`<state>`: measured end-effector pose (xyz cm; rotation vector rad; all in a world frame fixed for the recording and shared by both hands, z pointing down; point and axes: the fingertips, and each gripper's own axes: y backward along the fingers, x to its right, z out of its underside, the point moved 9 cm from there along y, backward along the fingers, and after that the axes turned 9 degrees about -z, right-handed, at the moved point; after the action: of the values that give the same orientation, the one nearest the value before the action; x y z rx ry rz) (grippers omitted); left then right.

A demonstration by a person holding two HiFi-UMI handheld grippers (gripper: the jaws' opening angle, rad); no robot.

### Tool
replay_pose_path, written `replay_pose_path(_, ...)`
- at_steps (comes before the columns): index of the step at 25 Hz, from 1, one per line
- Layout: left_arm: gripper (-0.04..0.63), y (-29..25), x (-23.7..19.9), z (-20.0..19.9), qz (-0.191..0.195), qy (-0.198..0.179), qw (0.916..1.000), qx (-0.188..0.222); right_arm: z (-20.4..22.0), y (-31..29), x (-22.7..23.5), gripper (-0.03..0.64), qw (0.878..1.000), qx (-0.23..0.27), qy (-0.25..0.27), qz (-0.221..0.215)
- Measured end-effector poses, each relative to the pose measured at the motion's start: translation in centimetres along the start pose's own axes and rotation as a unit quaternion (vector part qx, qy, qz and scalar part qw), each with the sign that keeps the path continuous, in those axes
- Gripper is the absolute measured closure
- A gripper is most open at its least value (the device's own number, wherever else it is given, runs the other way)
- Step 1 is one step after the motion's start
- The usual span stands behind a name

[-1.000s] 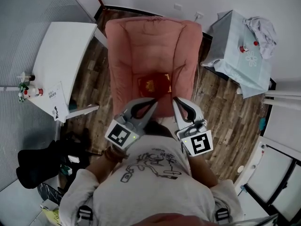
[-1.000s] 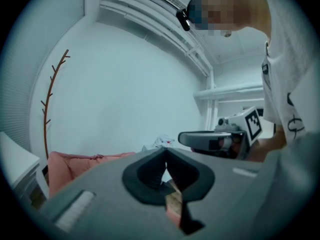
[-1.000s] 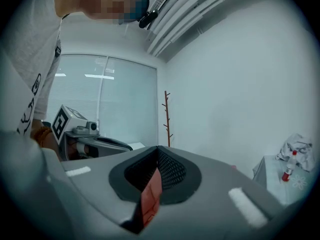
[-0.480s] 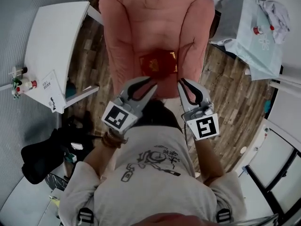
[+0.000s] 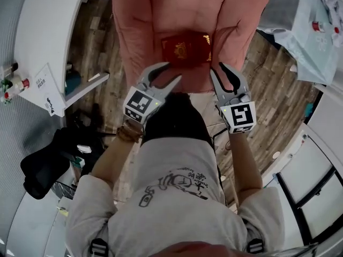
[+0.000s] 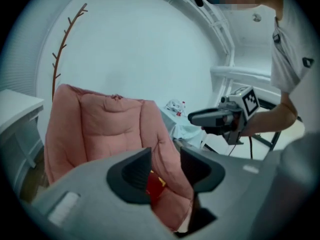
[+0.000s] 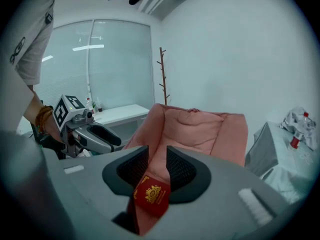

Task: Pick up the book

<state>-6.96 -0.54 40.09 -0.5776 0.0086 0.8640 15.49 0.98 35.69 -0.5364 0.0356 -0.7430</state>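
A red book (image 5: 186,49) with a gold emblem lies flat on the seat of a pink armchair (image 5: 144,15). My left gripper (image 5: 167,73) hovers just short of the book's near left corner; its jaws are opening with nothing between them. My right gripper (image 5: 218,68) hangs off the book's near right corner, its jaws also opening and empty. In the left gripper view the book (image 6: 154,184) shows through the gap of the left gripper (image 6: 165,171). In the right gripper view the book (image 7: 151,196) lies beyond the parted right gripper (image 7: 157,169).
A white desk (image 5: 48,31) with small bottles (image 5: 10,82) stands left of the armchair. A table under a pale blue cloth (image 5: 316,31) stands at the right. A black chair (image 5: 48,165) sits at the lower left on the wooden floor.
Both grippers have come down toward the armchair seat and now sit close to the book. Their jaws, shut a second ago, have parted.
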Motion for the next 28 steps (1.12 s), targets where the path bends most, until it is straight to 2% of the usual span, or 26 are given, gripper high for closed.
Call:
replay_pose_path(7, 0.386, -5.3, -4.0, 10.4, -0.024, 0.038, 0.9974, -0.057, 8.7, -6.1, 4.1, 0.476, 0.998, -0.058, -0.019, -0.007)
replay_pose_path(13, 0.368, -9.0, -7.0, 17.6, -0.033, 0.093, 0.9914, -0.086, 16.0, -11.3, 6.9, 0.471, 0.995, -0.093, -0.038, -0.019)
replay_pose_path(16, 0.339, -10.5, -8.6, 21.0, -0.037, 0.130, 0.9862, -0.095, 19.1, -13.2, 7.7, 0.462, 0.993, -0.109, -0.050, -0.020)
replay_pose_path(21, 0.317, -12.4, -11.3, 26.1, -0.037, 0.165, 0.9787, -0.116, 24.1, -16.6, 9.3, 0.450, 0.988, -0.134, -0.074, -0.017)
replay_pose_path(26, 0.279, -14.2, -12.7, 30.0, -0.035, 0.228, 0.9647, -0.127, 28.2, -18.7, 10.8, 0.412, 0.983, -0.165, -0.085, -0.016)
replay_pose_path(28, 0.273, -15.1, -13.0, 31.0, -0.032, 0.240, 0.9620, -0.127, 29.5, -19.4, 11.4, 0.404, 0.981, -0.174, -0.090, -0.014)
